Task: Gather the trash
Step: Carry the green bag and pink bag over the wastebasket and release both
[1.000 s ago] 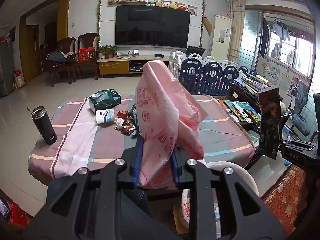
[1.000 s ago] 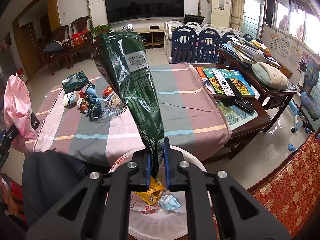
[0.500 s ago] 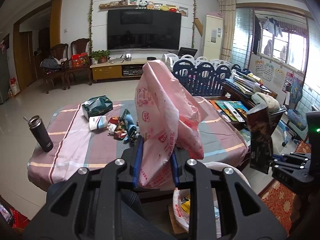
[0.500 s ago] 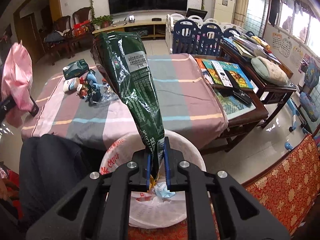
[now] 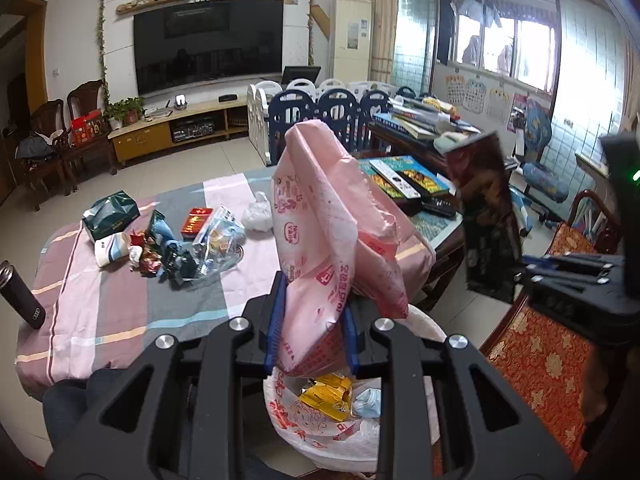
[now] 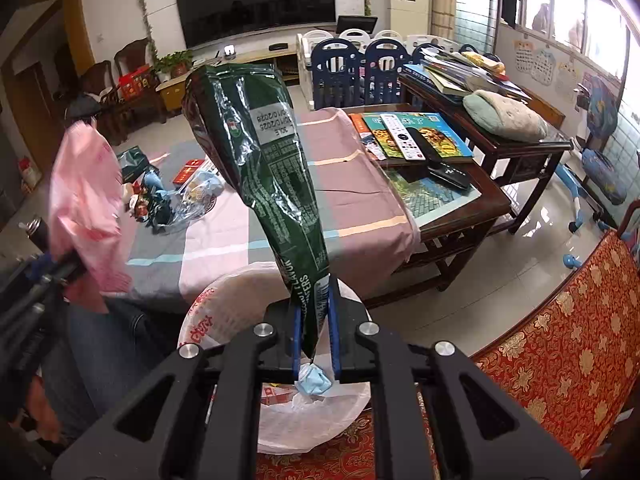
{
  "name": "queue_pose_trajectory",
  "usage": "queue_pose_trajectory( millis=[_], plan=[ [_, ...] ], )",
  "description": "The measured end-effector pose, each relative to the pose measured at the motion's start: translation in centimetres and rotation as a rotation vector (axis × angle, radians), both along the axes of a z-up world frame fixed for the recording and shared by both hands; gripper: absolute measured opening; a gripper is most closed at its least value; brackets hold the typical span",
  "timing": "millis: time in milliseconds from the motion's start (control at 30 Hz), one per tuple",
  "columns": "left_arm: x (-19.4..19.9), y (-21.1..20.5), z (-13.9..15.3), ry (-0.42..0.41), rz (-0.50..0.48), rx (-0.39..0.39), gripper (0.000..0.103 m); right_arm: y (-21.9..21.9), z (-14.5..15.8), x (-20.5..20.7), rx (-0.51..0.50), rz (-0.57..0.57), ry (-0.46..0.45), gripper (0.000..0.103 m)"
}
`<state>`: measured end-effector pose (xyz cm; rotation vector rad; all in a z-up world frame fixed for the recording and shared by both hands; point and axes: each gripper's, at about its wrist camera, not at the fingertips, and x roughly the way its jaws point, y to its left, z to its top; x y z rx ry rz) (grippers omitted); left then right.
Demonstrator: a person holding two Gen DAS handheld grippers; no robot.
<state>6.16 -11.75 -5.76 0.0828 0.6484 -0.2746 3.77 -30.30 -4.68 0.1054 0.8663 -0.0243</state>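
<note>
The left gripper [image 5: 311,330] has its blue fingers [image 5: 274,322] closed on the lower edge of a crumpled pink plastic bag [image 5: 328,232], which stands up above them. Straight beneath, the left wrist view looks into a white bin bag [image 5: 320,424] printed in red, holding a yellow wrapper [image 5: 326,394] and a pale blue crumpled piece [image 5: 368,402]. This view also shows a dark flask [image 5: 22,300] standing at the near left edge of the bench [image 5: 120,312] and, at the right margin, the right gripper from the side with its packet blurred.

The right gripper [image 6: 315,338] is pinched fully onto the bottom seam of a dark green snack packet [image 6: 260,172], which rises upright and slightly leftwards from the fingers [image 6: 296,336]. Here the printed back of the packet is readable as text and a white label, something the left view does not give. Under the fingers lies the open mouth of the bin bag [image 6: 224,300], with the blue crumpled piece [image 6: 314,378] just below the fingertips and a red-and-white scrap [image 6: 276,394] beside it. The pink bag [image 6: 86,200] appears at the left edge, blurred.

Both views show the striped cloth on the bench with a heap of leftover wrappers [image 6: 160,200] near its far left, a red box [image 5: 199,218] and a green tissue pack [image 5: 112,216] among them. The right view shows more of the dark wooden side table [image 6: 460,208] carrying remote controls [image 6: 402,140] and books.
</note>
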Motion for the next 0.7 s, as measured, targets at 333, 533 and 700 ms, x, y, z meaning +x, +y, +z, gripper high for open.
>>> queue_pose_trajectory(
  millis=[333, 533, 700],
  plan=[
    [3.9, -2.6, -6.0, 0.206, -0.056, 0.036, 0.029, -1.7, -1.1, 0.3, 0.065, -0.036, 0.031, 0.012],
    [3.4, -2.9, -6.4, 0.204, -0.065, 0.051, 0.038, -1.3, -1.8, 0.6, 0.072, -0.023, 0.054, 0.012],
    [2.9, -3.2, -5.9, 0.183, -0.042, 0.073, 0.074, -1.1, -1.9, 0.7, 0.072, -0.019, 0.061, 0.012]
  ],
)
